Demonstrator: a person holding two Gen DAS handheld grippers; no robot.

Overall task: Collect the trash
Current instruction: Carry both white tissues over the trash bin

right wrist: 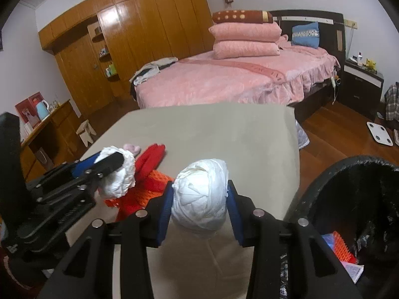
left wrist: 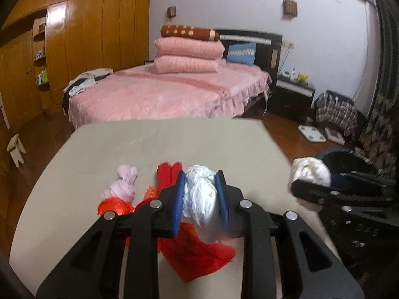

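Observation:
My left gripper [left wrist: 200, 196] is shut on a crumpled white paper wad [left wrist: 200, 194], held just above the beige table [left wrist: 162, 144]. It also shows in the right wrist view [right wrist: 117, 174]. My right gripper [right wrist: 199, 199] is shut on a second white paper wad [right wrist: 200, 196] near the table's right edge, next to a black trash bin [right wrist: 311, 194]. That wad also shows in the left wrist view [left wrist: 309, 172]. Red socks [left wrist: 169, 174], a pink sock [left wrist: 124, 182] and orange mesh [left wrist: 112, 206] lie on the table under and left of the left gripper.
The bin [left wrist: 349, 157] stands on the floor to the right of the table and holds coloured scraps [right wrist: 341, 249]. A pink bed [left wrist: 162, 92] lies beyond the table. A small stool [left wrist: 16, 149] stands at the left, a scale [right wrist: 379, 133] at the right.

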